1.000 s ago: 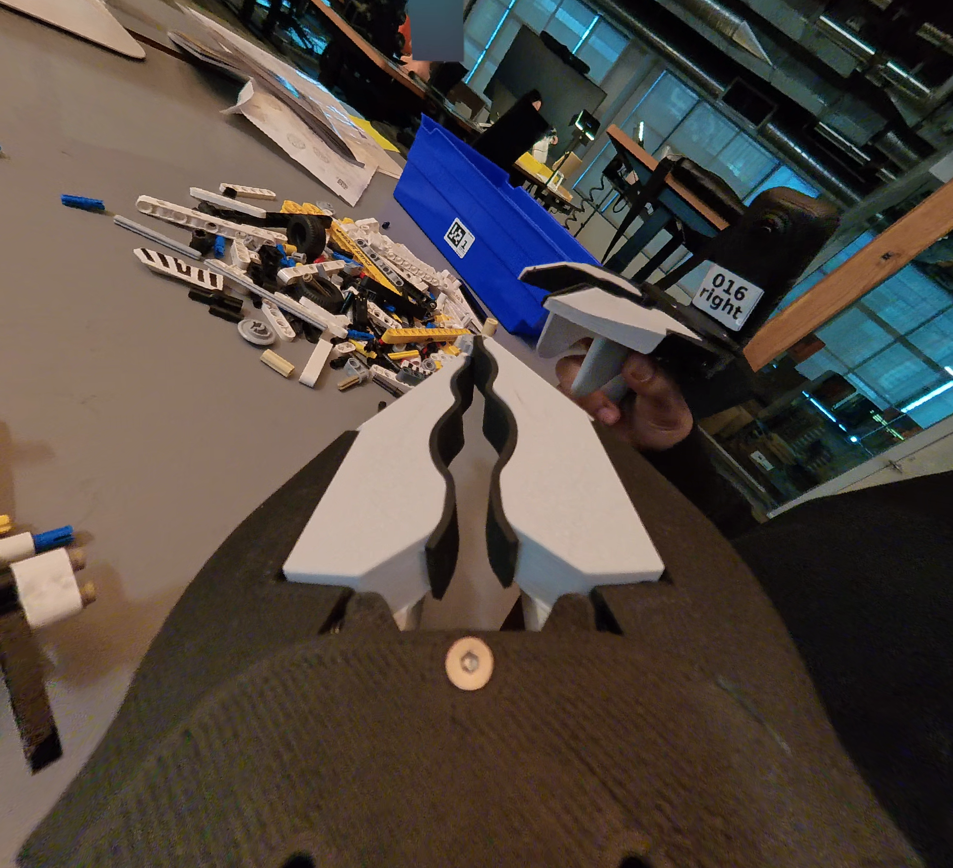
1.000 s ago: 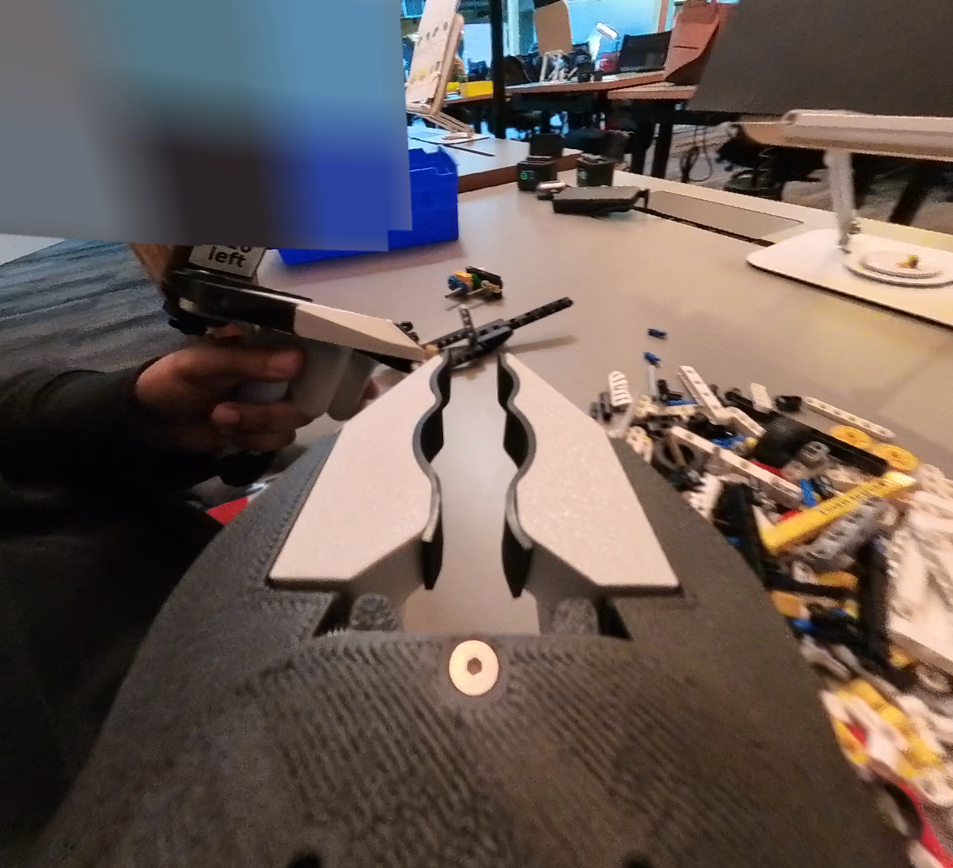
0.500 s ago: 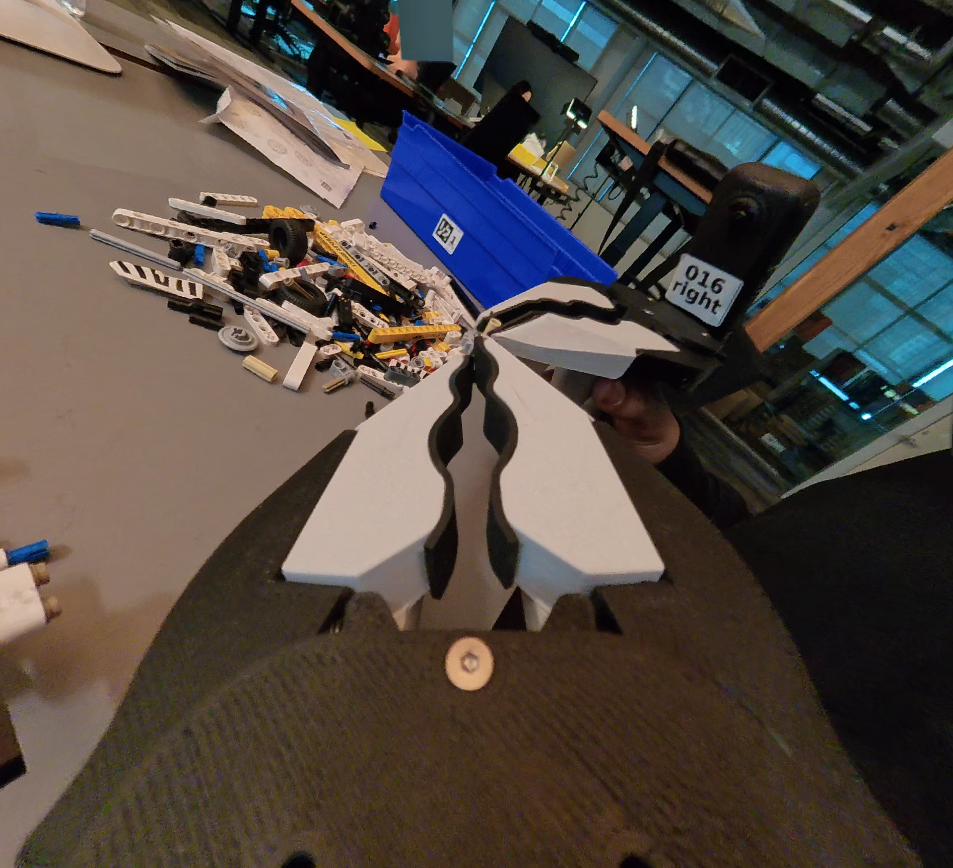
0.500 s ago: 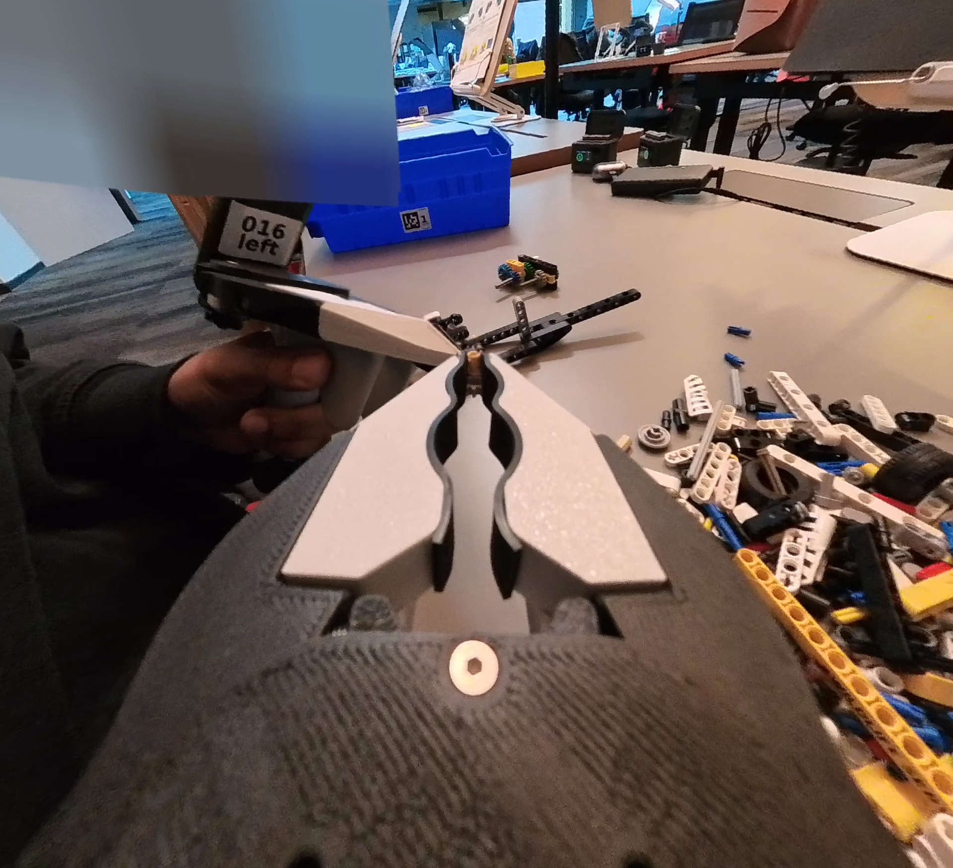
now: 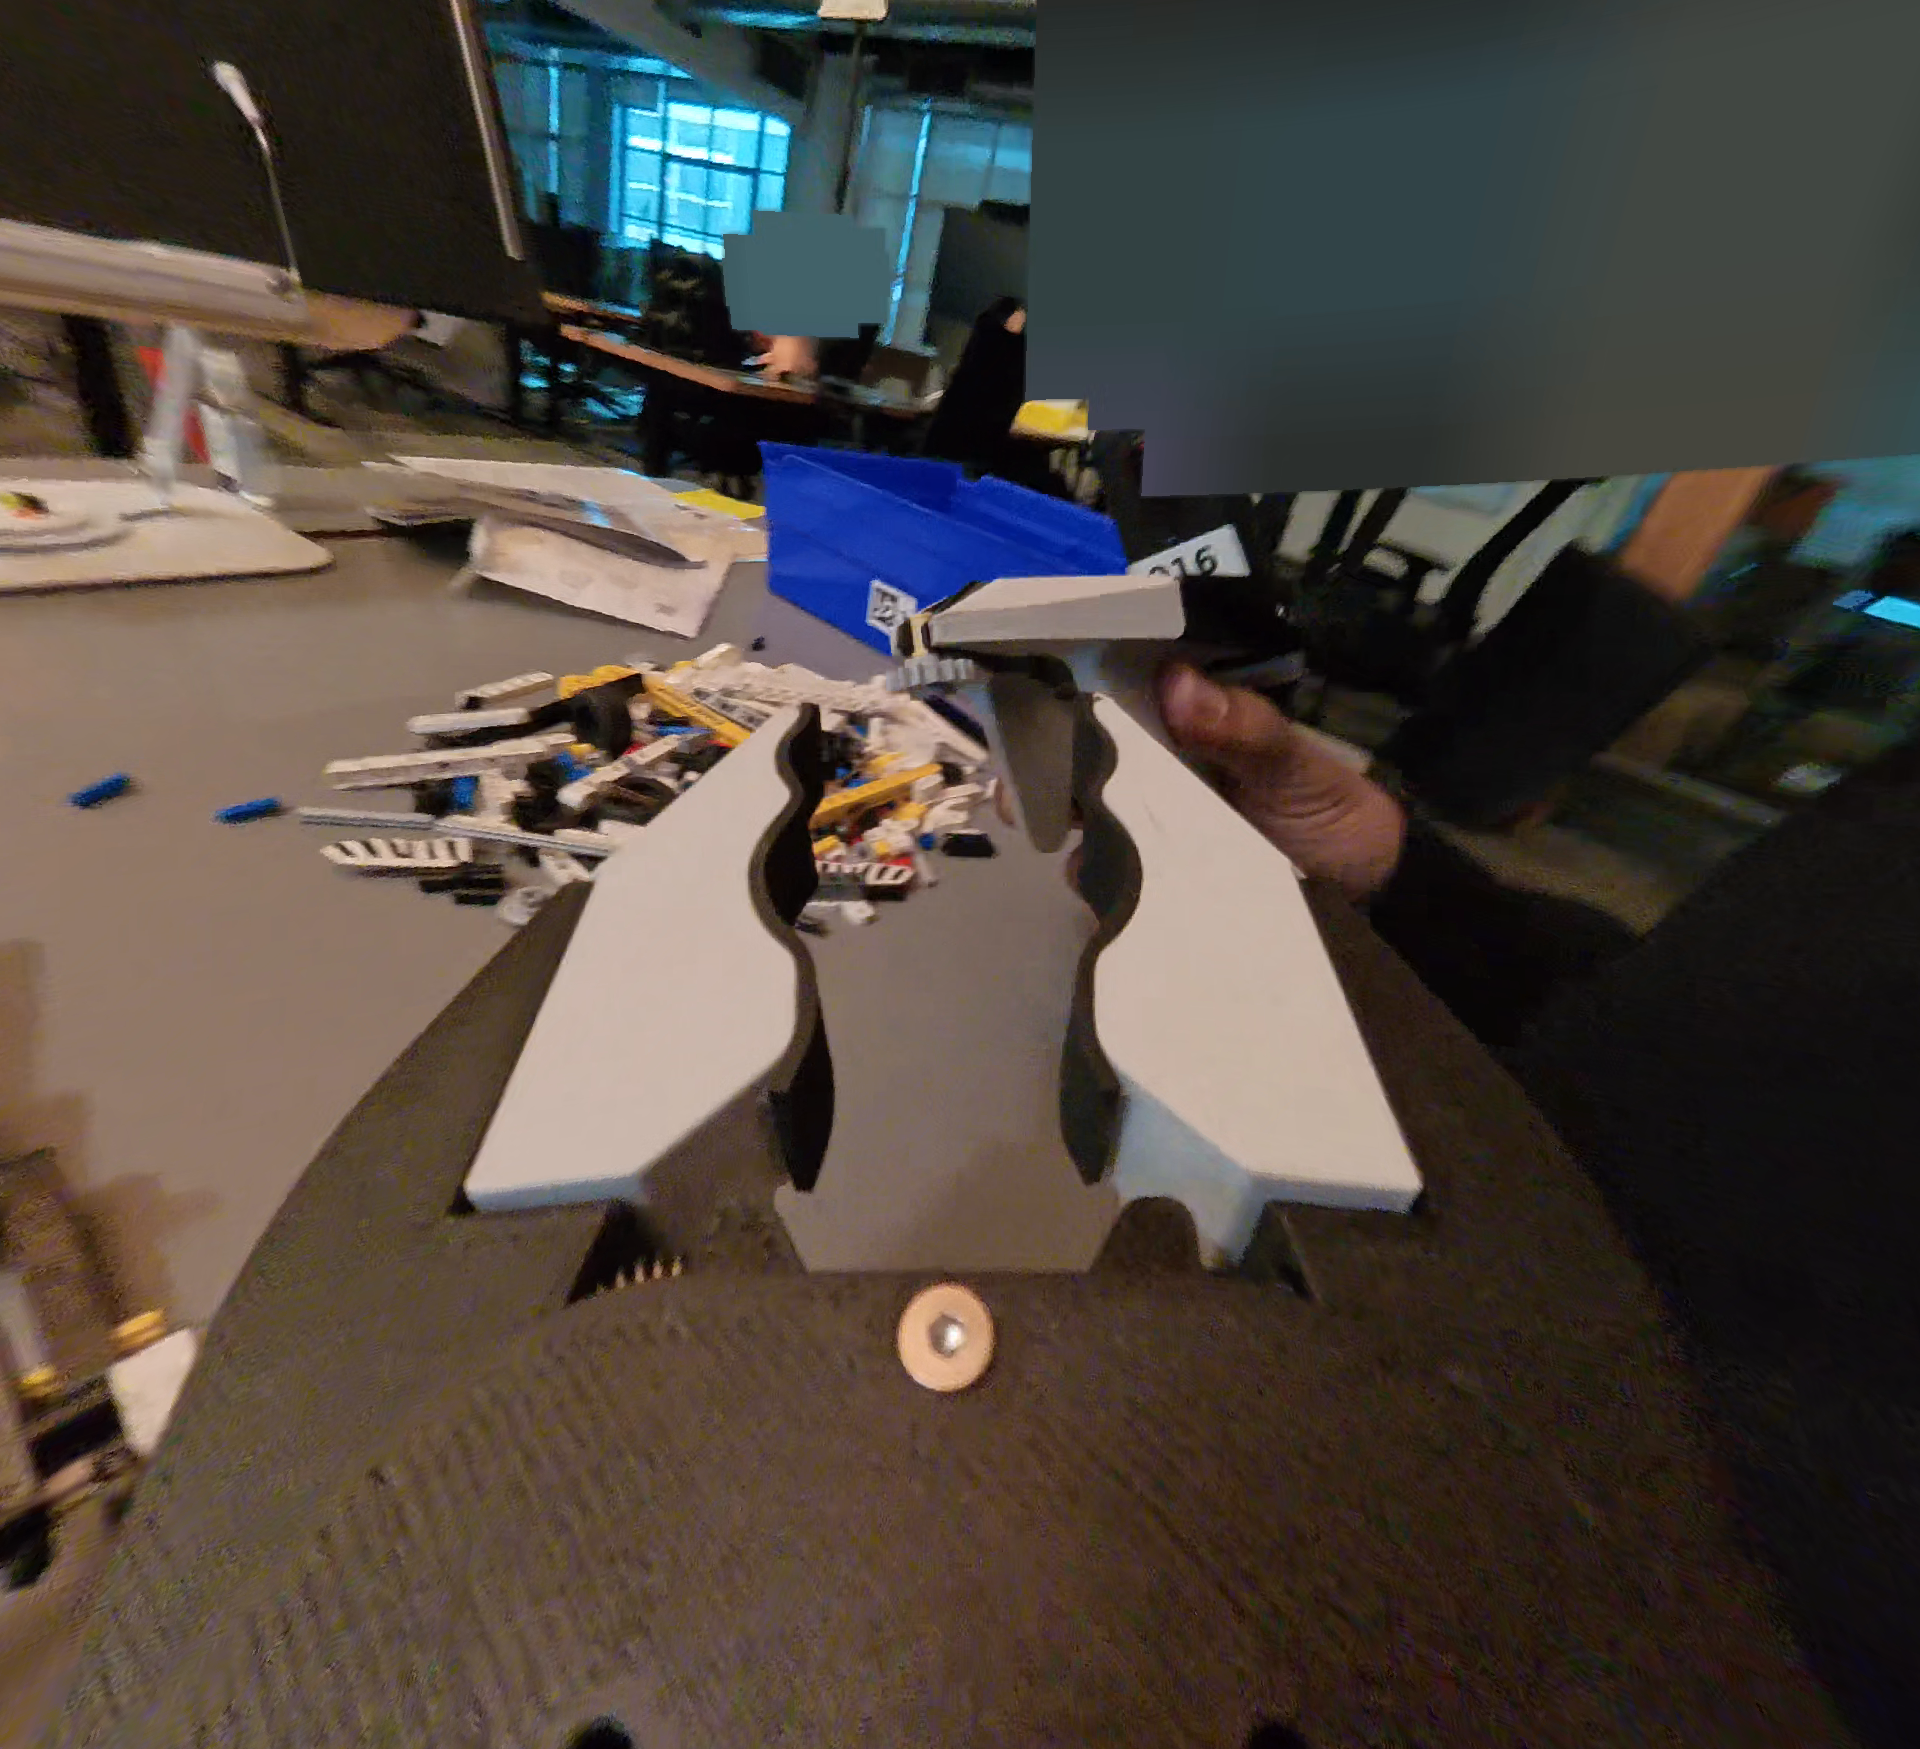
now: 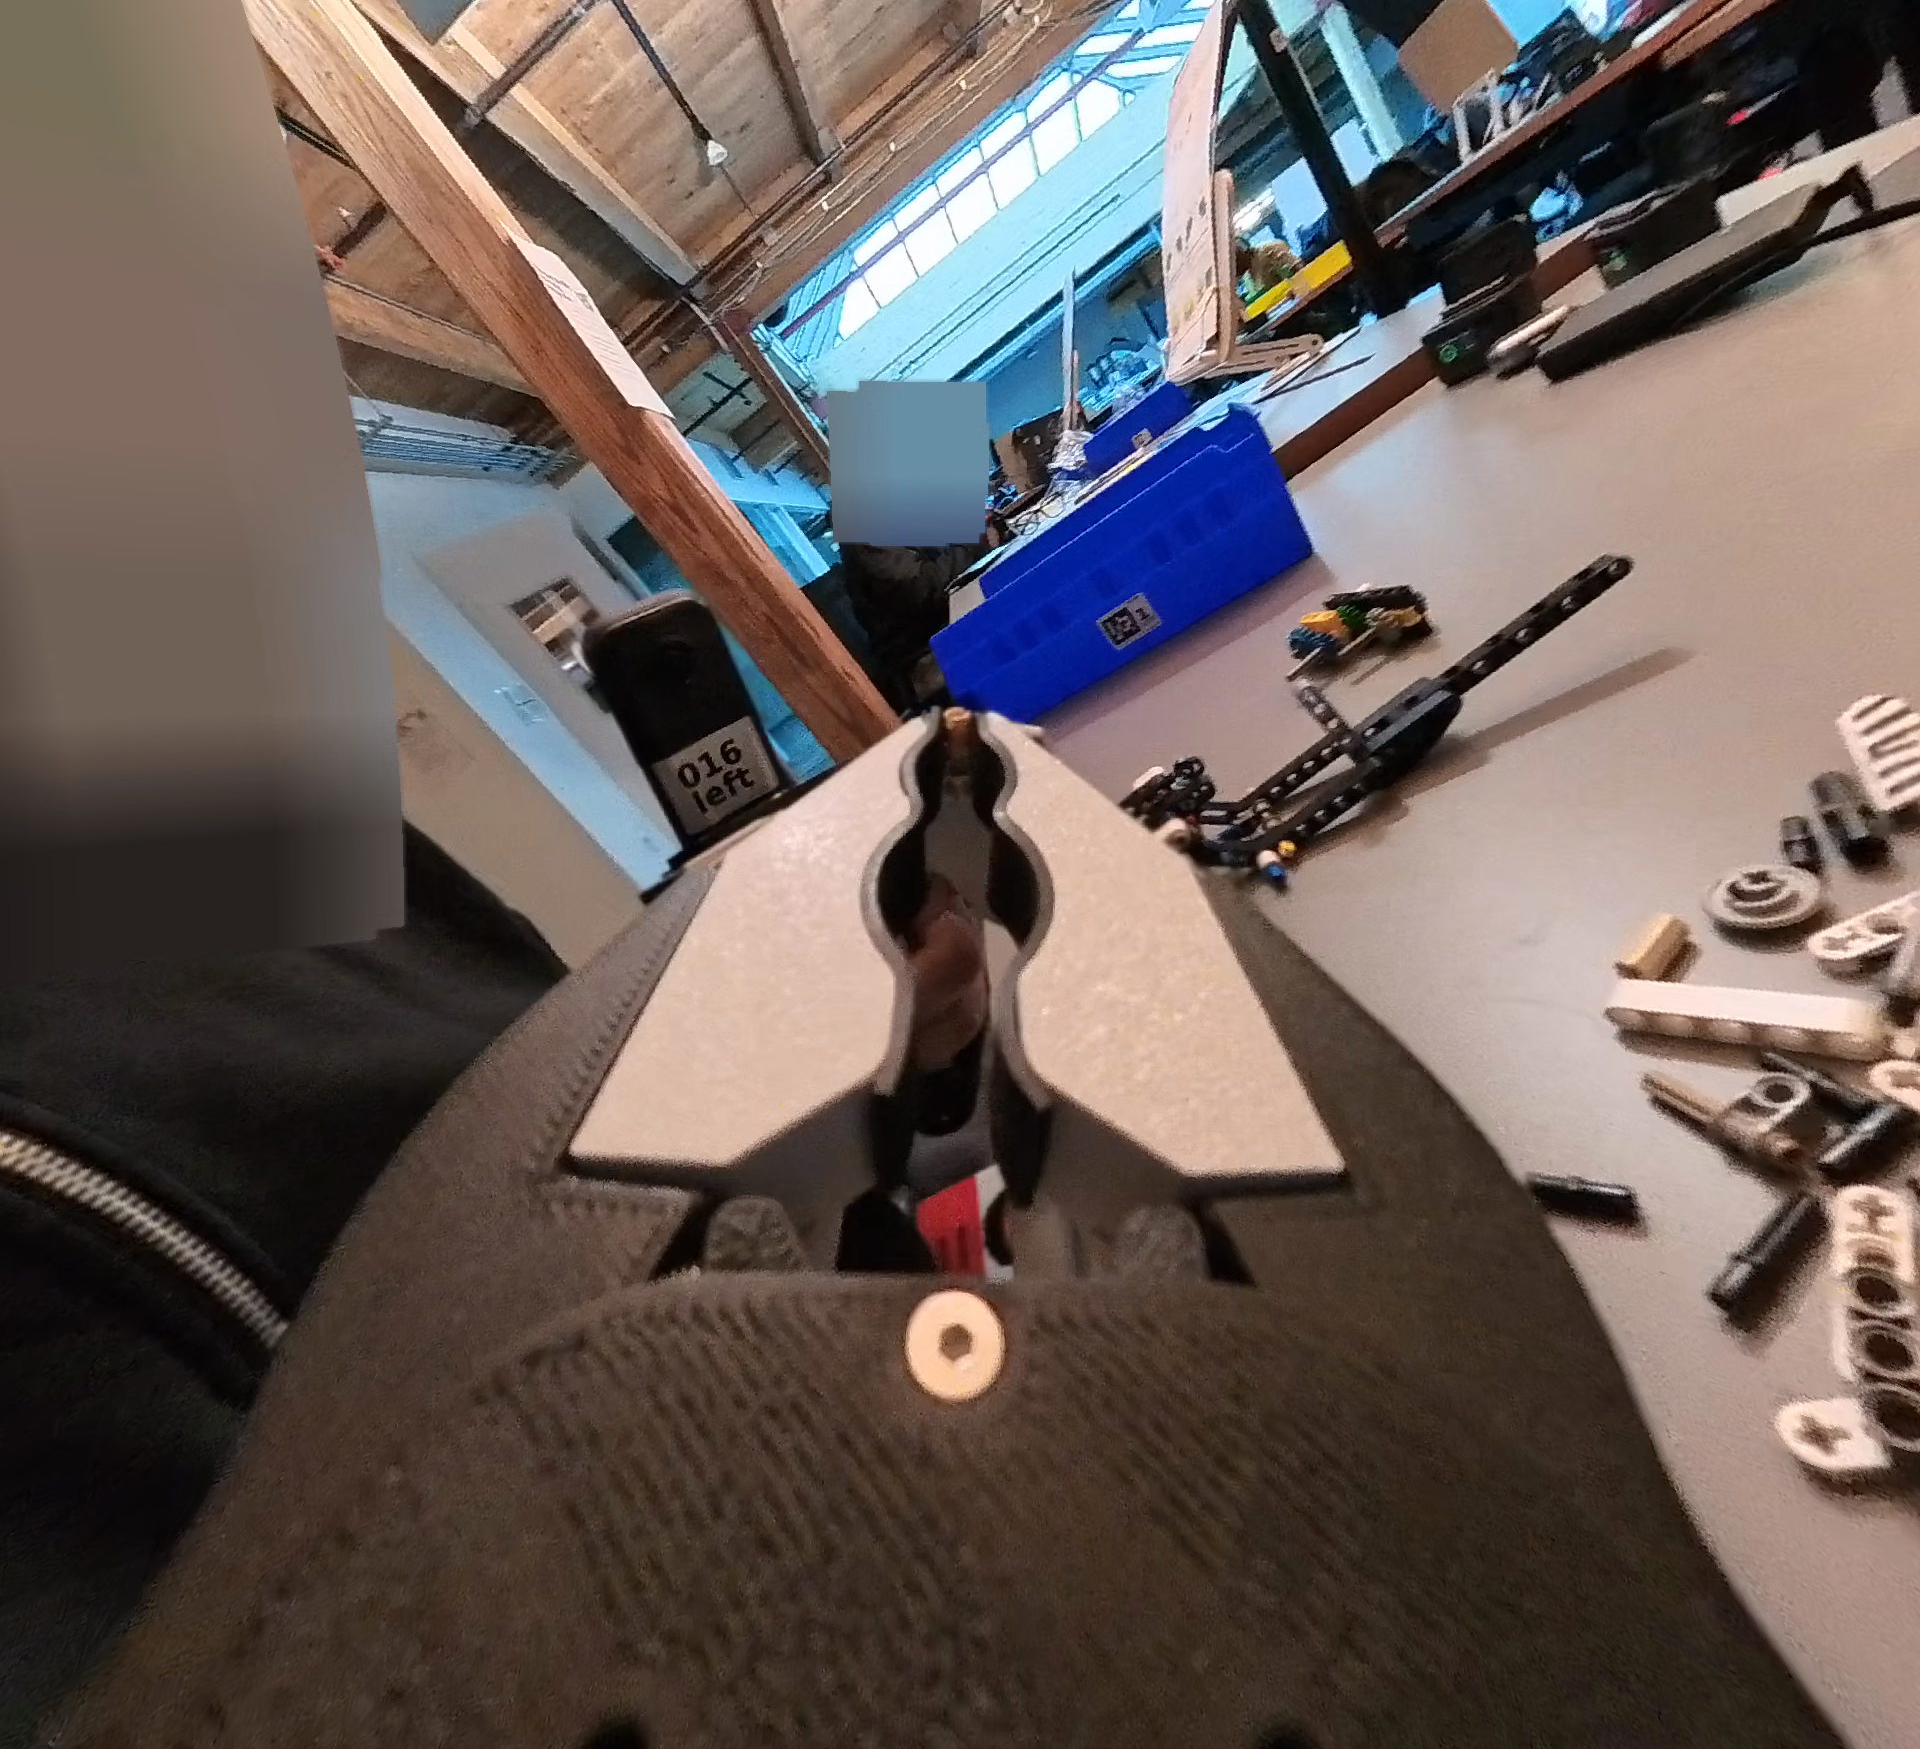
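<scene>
Tan pin (image 6: 957,731) sits pinched in the right gripper (image 6: 957,743); the left gripper (image 5: 951,743) gapes bare.

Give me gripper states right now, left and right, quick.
Left gripper: jaws wide open, nothing between them.
Right gripper: jaws closed on a small tan pin carrying a grey gear.

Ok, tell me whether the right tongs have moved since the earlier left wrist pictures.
Yes. The right tongs now sit up against the blue bin, clear of the left tongs; half a second ago their tips met, below the bin.
</scene>
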Demonstrator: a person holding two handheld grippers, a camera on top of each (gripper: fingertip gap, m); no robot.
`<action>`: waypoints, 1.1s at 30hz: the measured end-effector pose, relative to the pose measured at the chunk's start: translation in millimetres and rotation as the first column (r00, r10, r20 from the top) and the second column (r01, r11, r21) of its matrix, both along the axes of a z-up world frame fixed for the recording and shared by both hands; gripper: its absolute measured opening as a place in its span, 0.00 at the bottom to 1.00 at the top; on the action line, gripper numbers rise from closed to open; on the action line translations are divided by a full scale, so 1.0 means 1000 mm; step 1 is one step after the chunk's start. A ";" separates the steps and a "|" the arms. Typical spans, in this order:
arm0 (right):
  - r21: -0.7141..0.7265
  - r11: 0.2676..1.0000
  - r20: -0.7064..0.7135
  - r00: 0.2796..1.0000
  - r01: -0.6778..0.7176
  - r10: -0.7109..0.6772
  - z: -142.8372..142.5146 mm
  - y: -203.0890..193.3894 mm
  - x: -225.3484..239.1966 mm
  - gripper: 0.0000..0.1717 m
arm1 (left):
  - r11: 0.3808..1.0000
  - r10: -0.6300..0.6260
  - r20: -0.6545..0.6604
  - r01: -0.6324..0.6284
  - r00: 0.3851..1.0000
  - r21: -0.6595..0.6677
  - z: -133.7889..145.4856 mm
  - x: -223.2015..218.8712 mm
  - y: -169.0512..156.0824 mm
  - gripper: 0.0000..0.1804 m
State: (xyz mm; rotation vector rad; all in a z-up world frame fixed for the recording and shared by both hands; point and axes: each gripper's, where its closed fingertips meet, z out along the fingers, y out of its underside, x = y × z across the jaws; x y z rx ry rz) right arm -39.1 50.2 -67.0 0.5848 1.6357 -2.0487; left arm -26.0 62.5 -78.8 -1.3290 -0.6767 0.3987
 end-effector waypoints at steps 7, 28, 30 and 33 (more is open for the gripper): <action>-0.073 0.994 0.105 0.990 -0.081 0.089 0.003 -0.012 0.010 0.01 | 0.971 0.166 -0.145 -0.187 0.976 -0.147 0.000 -0.006 -0.008 0.13; -0.261 0.963 0.294 0.945 -0.067 0.146 0.012 -0.023 0.013 0.00 | 0.891 0.314 -0.395 -0.411 0.864 -0.191 0.018 0.002 -0.020 0.07; -0.265 0.962 0.310 0.939 -0.064 0.148 0.011 -0.023 0.013 0.00 | 0.879 0.322 -0.399 -0.427 0.859 -0.210 0.018 0.001 -0.021 0.07; -0.280 0.959 0.336 0.932 -0.036 0.133 0.010 -0.022 0.011 0.00 | 0.864 0.317 -0.404 -0.437 0.858 -0.251 0.015 -0.001 -0.020 0.07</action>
